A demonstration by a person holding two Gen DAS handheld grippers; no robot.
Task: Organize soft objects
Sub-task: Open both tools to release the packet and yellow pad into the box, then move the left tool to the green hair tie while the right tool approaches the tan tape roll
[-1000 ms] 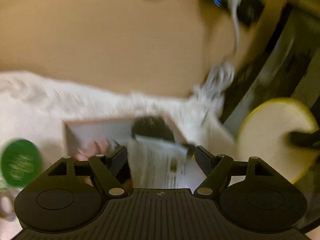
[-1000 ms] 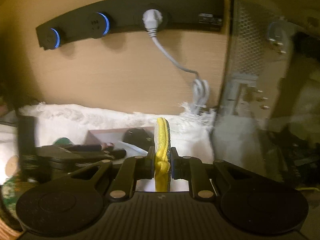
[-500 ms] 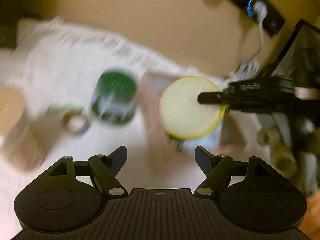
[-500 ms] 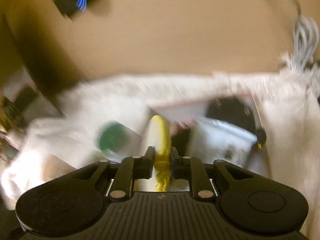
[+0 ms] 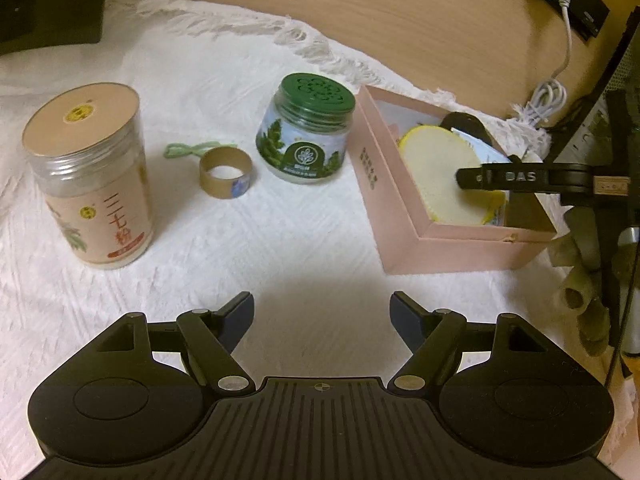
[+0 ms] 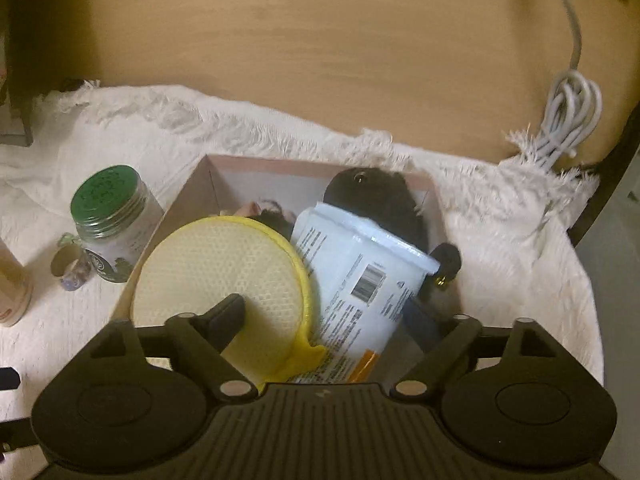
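right tool (image 6: 320, 320) spread wide over yellow pad (image 6: 220, 272) in pink box (image 5: 404, 216); left tool (image 5: 322, 312) wide, empty.

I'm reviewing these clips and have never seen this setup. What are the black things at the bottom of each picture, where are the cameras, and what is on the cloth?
No robot here: a person holds a two-finger gripper in each hand, with a fisheye camera on each looking along its fingers. One picture is from the left gripper, which is open and empty over the white cloth. The other is from the right gripper, also open, over the pink box. A round yellow pad lies in that box against one finger, beside a white packet and something black. On the cloth stand a green-lidded jar, a tall jar and a tape roll.
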